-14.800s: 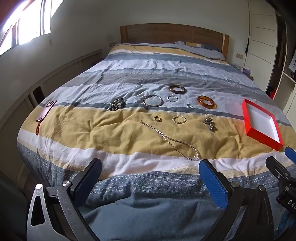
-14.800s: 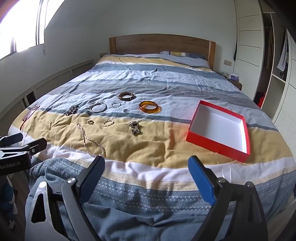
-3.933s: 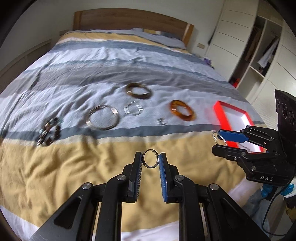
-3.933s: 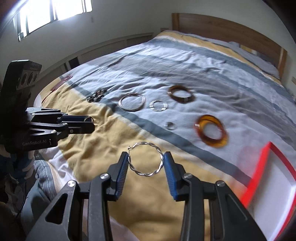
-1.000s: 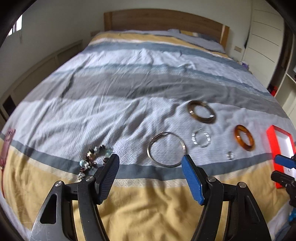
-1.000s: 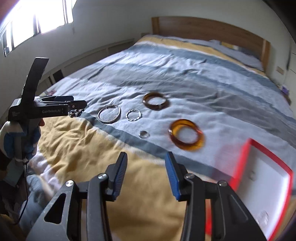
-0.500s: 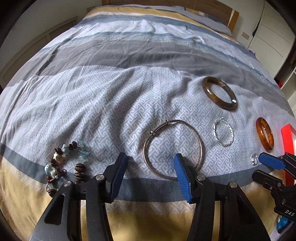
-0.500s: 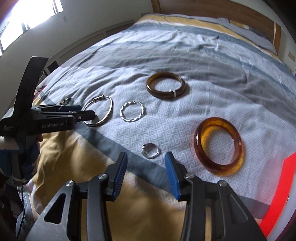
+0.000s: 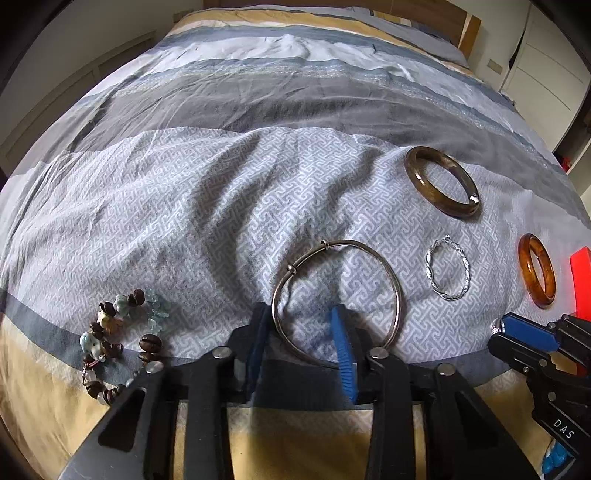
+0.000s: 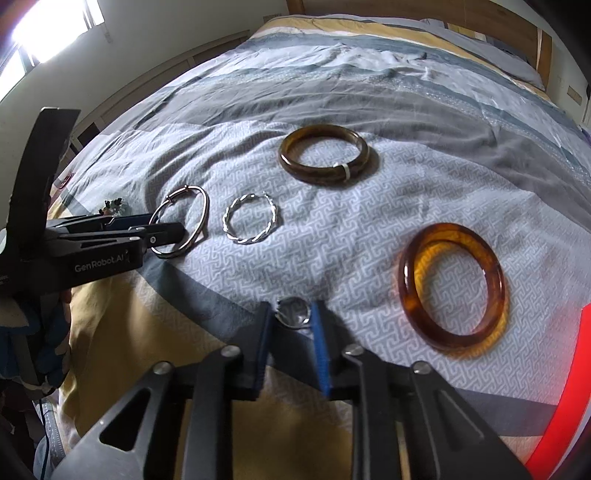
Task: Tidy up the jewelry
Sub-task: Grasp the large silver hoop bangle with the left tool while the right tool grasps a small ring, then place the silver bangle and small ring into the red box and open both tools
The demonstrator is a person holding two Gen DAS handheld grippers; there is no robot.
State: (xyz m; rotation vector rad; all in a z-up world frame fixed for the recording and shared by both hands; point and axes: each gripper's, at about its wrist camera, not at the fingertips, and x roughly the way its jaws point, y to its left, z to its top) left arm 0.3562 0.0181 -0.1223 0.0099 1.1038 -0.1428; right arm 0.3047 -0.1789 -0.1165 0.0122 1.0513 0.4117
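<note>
With both sets of jaws closing, the left gripper (image 9: 301, 334) should be shut squarely on the thin silver bangle's (image 9: 396, 295) near rim (still loose between the pads), and the right gripper (image 10: 291, 326) on the small ring (image 10: 293, 312), bedspread (image 9: 221, 184) fabric being kept out.

**A bedroom at home**

I am working over a made bed (image 9: 258, 177), its striped duvet in grey, white and mustard reaching up to a wooden headboard (image 10: 406, 7). White wardrobe doors (image 9: 543, 66) stand to the right, a bright window (image 10: 48, 26) to the left, pale walls around.
</note>
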